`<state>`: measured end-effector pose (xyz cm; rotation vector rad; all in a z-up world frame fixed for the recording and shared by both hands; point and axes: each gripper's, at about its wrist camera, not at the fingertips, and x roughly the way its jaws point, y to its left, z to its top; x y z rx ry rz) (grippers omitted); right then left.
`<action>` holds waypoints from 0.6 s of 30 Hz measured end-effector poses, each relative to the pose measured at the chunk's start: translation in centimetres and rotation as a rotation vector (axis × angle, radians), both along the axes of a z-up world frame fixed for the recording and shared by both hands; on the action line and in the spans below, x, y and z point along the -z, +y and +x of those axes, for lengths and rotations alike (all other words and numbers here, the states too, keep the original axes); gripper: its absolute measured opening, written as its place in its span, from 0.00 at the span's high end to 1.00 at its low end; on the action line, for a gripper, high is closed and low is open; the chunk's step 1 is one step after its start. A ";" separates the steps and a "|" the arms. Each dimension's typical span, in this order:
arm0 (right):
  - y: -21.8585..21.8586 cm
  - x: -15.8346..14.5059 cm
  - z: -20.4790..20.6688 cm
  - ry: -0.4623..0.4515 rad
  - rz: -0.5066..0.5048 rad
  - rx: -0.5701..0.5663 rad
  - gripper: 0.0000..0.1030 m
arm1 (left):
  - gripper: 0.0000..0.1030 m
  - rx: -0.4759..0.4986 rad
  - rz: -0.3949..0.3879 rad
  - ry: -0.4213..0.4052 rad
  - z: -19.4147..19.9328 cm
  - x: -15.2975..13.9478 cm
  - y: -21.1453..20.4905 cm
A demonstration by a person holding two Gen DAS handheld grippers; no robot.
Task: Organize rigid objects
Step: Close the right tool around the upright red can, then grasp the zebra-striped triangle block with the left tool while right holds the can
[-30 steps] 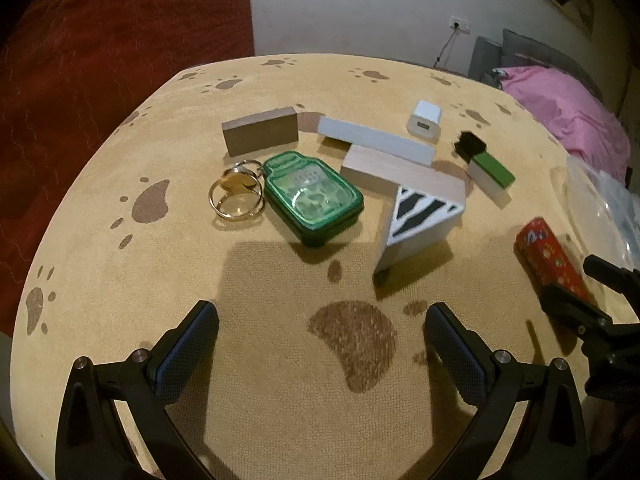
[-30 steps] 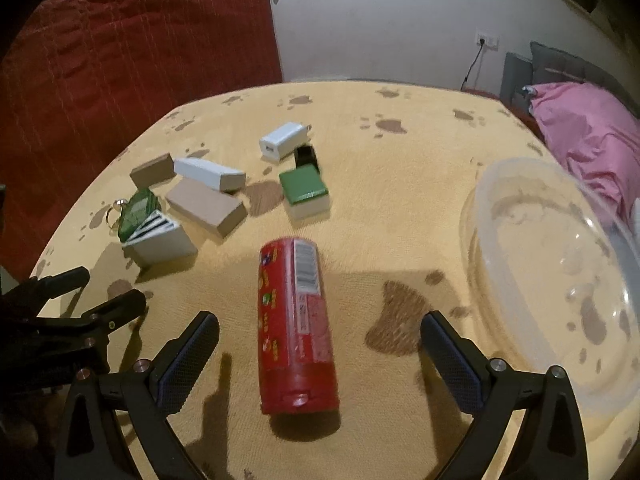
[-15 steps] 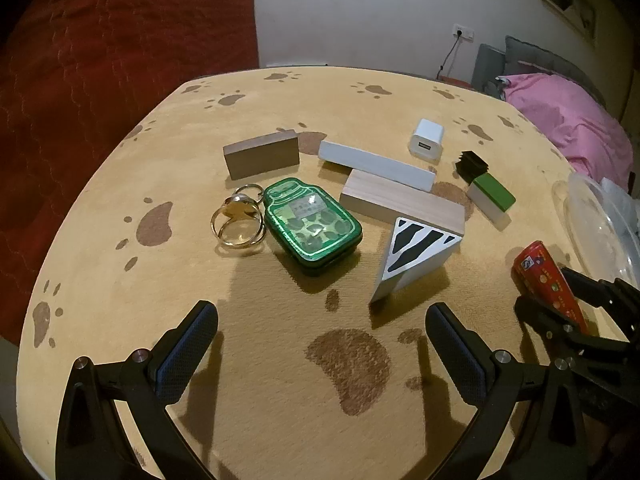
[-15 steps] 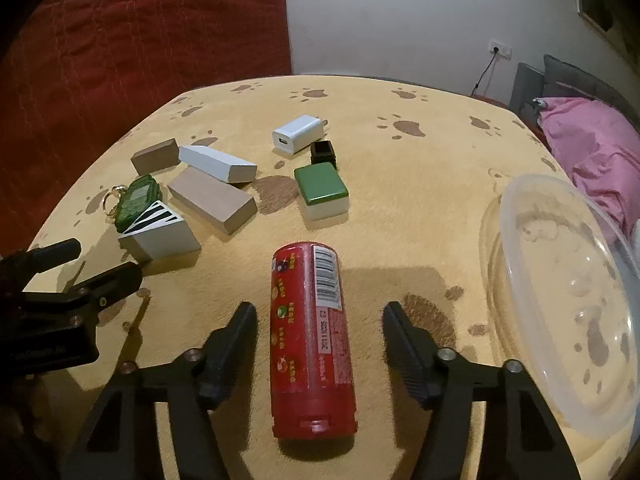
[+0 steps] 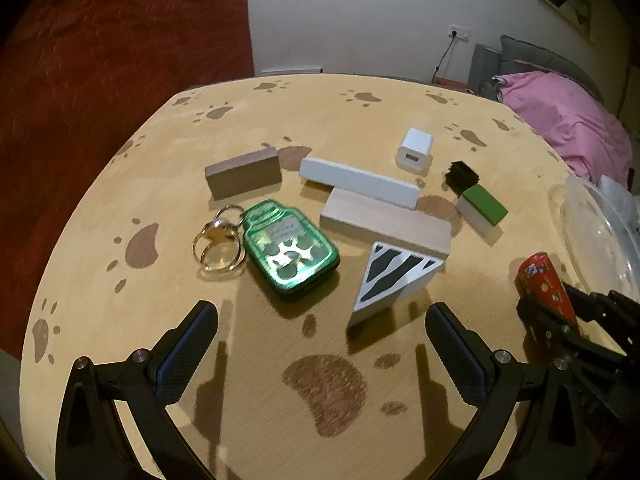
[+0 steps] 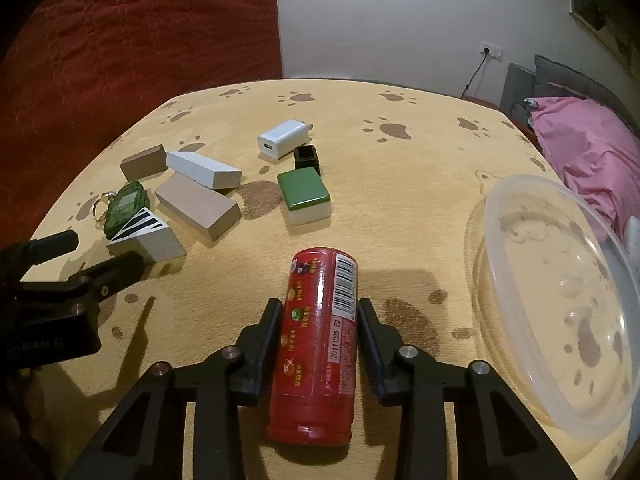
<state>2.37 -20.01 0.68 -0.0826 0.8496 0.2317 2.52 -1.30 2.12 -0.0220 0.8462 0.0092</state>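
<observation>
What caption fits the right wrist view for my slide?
Right gripper clamped on the lying red tube, clear plastic bowl beside it on the paw-print tablecloth.

The table point(image 6: 400, 184) is yellow with brown paw prints. The tube point(image 6: 320, 340) is red with a white barcode. One block point(image 6: 304, 187) has a green top and white sides. The wedge point(image 5: 394, 280) has black and white stripes. The jar-shaped tin point(image 5: 290, 250) is shiny green. The charger point(image 6: 283, 139) is white. The bowl point(image 6: 568, 312) is clear.

White wall point(image 6: 380, 20), red curtain point(image 6: 140, 40), pink bedding point(image 6: 588, 136).
</observation>
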 end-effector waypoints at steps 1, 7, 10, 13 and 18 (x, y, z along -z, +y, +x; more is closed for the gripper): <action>-0.1 0.0 0.0 0.000 0.003 0.000 0.62 | 0.00 0.003 0.000 -0.003 0.1 -0.1 -0.2; -0.4 -0.1 -0.1 0.005 0.017 0.004 0.62 | 0.00 0.031 -0.004 -0.015 0.7 -0.6 -1.2; -0.7 -0.2 -0.2 0.007 0.021 0.008 0.62 | 0.00 0.044 -0.008 -0.018 1.0 -0.7 -1.8; -0.9 -0.2 -0.1 0.010 0.023 0.011 0.62 | 0.07 0.054 -0.016 -0.018 1.3 -0.6 -2.2; -1.2 -0.2 -0.2 0.010 0.028 0.015 0.62 | 0.15 0.074 -0.022 -0.016 1.6 -0.6 -2.9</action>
